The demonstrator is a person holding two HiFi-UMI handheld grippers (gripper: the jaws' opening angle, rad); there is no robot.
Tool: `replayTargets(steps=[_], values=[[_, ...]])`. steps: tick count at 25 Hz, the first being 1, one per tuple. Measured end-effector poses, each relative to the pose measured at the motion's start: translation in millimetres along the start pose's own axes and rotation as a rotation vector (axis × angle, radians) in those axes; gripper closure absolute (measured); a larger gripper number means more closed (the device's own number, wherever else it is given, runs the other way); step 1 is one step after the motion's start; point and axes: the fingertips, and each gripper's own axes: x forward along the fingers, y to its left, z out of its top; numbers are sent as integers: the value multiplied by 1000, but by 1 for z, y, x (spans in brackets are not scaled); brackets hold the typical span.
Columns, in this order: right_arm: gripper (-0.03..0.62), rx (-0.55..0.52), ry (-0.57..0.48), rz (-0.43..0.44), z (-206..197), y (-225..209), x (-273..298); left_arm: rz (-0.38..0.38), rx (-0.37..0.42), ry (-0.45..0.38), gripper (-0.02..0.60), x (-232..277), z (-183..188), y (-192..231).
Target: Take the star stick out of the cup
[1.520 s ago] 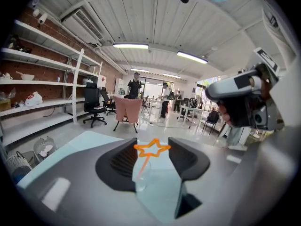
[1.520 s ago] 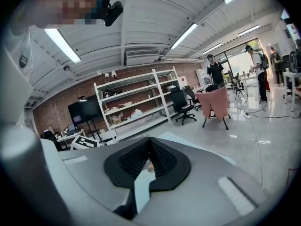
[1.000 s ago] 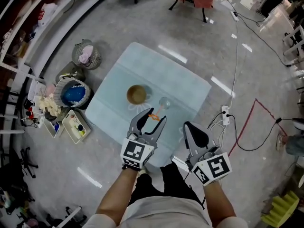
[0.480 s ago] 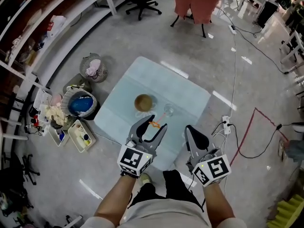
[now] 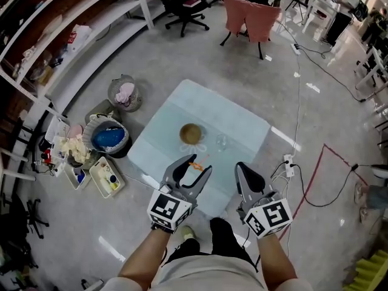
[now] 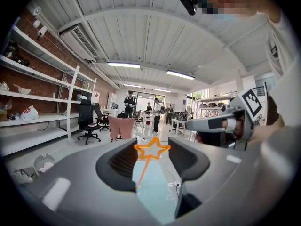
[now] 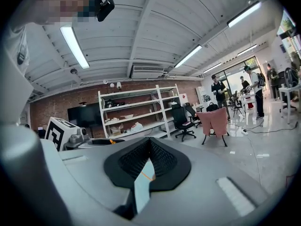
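An orange star stick (image 5: pixel 196 162) is clamped between the jaw tips of my left gripper (image 5: pixel 197 163), above the near edge of the pale blue table (image 5: pixel 182 105). In the left gripper view the star (image 6: pixel 151 150) spans the gap of that gripper (image 6: pixel 152 148), touching both pads, and its stem hangs down. A clear glass cup (image 5: pixel 221 142) and a brown bowl (image 5: pixel 190 133) stand on the table beyond, well below the jaws. My right gripper (image 5: pixel 243 168) hovers beside the left one, shut on nothing (image 7: pixel 149 144).
Two baskets (image 5: pixel 109 134) (image 5: pixel 124 92) and a tray of small items (image 5: pixel 105 176) sit on the floor left of the table. White shelving (image 5: pixel 73 26) runs along the left. Chairs (image 5: pixel 249 16) stand behind. A power strip and cables (image 5: pixel 287 160) lie to the right.
The table, cup and bowl look smaller and farther off than a second ago, so both grippers stand higher above them. The star stick stays in the left jaws.
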Motion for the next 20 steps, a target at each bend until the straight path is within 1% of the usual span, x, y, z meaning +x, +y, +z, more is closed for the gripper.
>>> replayTargets(steps=[7,11,15,20], values=[[583,-22,-20,-22,3,30,-10,-2,7,-8,374,-41,8,0],[583,-34,-29,-29,8,50,-16,-27,12,-28,374,-64,18,-6],[583,-61,-33,-30,12,73,-23,-30,13,-27,374,-87,20,-8],[583,-68,-43,-31,12,95,-31,-37,7,-37,374,-112,24,-10]])
